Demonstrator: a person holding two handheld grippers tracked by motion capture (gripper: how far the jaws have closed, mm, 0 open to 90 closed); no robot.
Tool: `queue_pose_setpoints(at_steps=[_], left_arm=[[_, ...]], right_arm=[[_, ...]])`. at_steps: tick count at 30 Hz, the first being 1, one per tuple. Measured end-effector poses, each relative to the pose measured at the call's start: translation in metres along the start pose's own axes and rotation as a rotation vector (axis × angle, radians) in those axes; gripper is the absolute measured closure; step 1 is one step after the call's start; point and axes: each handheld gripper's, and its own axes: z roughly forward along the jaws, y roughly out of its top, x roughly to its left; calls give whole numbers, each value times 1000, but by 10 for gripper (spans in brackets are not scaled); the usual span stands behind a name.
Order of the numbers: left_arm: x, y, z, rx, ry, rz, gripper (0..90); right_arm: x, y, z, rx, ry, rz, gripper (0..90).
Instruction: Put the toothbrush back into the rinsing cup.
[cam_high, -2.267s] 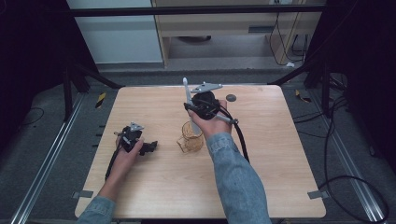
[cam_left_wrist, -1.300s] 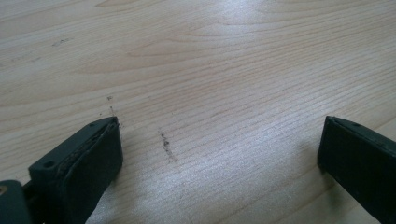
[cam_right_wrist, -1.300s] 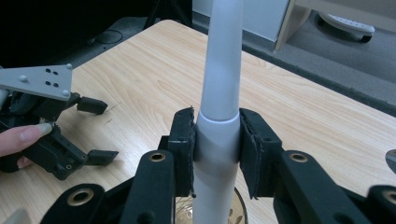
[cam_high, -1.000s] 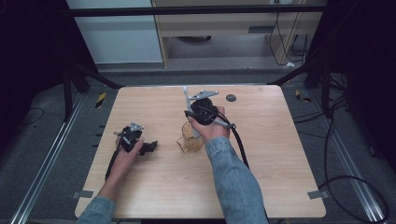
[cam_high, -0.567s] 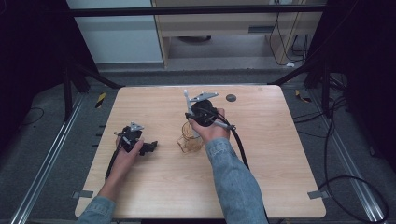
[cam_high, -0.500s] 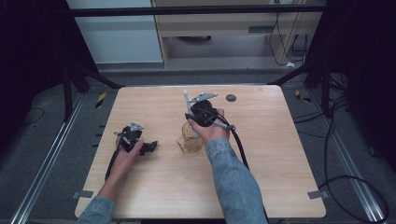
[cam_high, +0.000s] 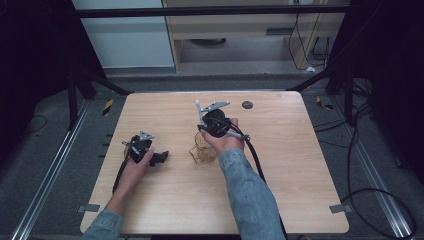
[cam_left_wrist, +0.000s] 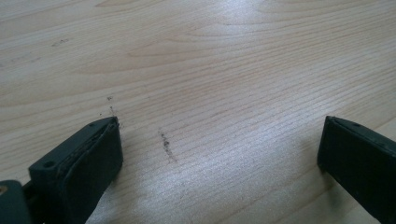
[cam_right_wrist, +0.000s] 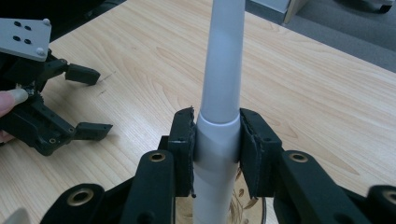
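Tube (cam_right_wrist: 219, 93), a grey-white tapered one, stands clamped between the pads of the right gripper (cam_right_wrist: 216, 140); both black jaws press its wider lower section from either side, so this gripper is closed on it. In the right gripper view its long axis runs up and away from the jaws, narrowing toward the far end, while its lower end drops toward the mouth of a clear glass (cam_right_wrist: 243, 200) just beneath the jaws. From the high view the glass (cam_high: 201, 152) sits on the tabletop (cam_high: 300, 165) near the middle, directly under the right hand (cam_high: 222, 140), and the tube (cam_high: 199, 111) slants up and away from it, toward the far edge.

What the coming move turns on, as I judge it, is that line: tube axis against the glass opening. The tube's bottom seems to lie over or inside the rim, though whether it touches the glass I cannot tell. Lowering or tilting along the tube's own axis should keep it in the opening; a sideways push would likely tip the glass.

Left gripper (cam_high: 161, 158) rests on the tabletop well to the left of the glass, its jaws wide apart with only bare wood between them. The right hand is clearly the nearer one to both things.
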Motion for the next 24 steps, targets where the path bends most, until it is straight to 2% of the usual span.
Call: queue_pose_setpoints(at_steps=[24], left_arm=[[0, 0, 0, 0, -1, 0, 0]], right_arm=[[2, -1, 12, 23, 7, -2, 678]])
